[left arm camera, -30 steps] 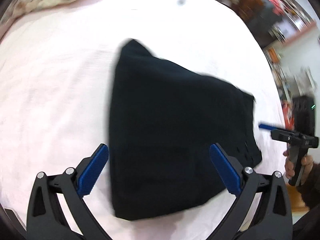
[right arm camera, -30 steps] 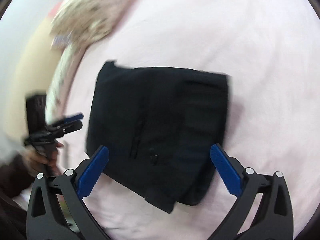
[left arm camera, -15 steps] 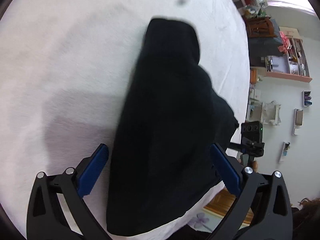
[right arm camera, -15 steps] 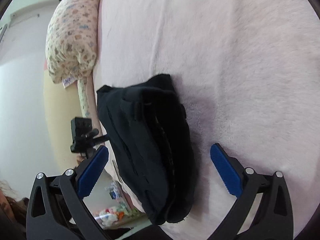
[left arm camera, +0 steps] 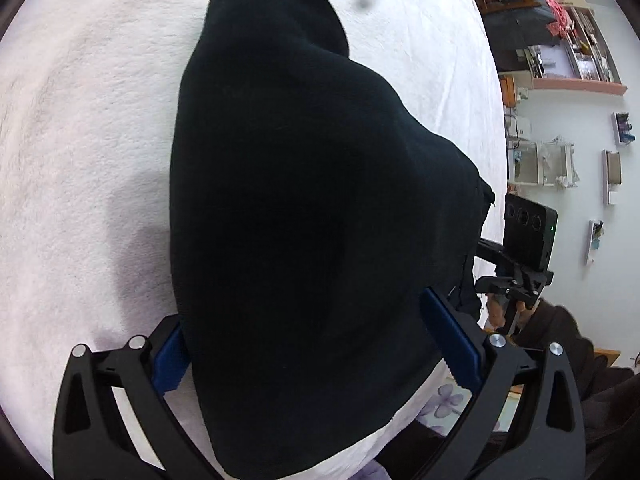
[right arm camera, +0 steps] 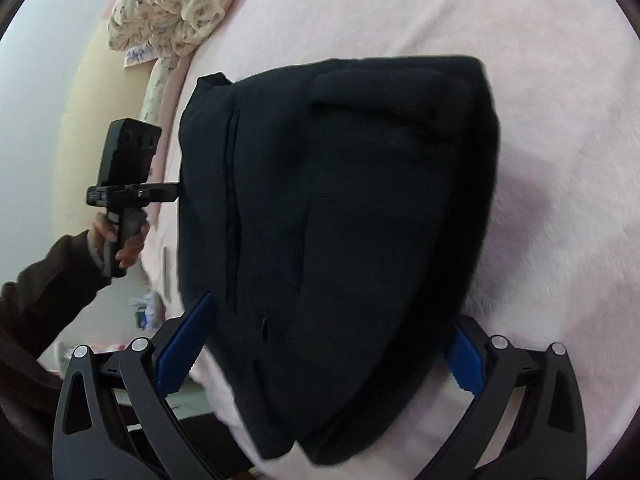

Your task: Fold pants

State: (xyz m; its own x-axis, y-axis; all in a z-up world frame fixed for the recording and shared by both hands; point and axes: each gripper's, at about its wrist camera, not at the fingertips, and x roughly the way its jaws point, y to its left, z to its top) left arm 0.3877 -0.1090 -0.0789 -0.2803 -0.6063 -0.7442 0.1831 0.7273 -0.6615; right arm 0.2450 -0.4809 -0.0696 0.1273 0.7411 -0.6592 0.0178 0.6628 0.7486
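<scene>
No legible text, label, brand or number anywhere.

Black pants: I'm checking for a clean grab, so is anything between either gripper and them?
Nothing visible. The folded black pants sit between the open fingers of both the left gripper and the right gripper on the pink bedspread.

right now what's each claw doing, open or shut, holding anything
Left claw: open, its blue pads either side of the folded black fabric pants, not clamped.
Right claw: open, straddling the pants too.
</scene>
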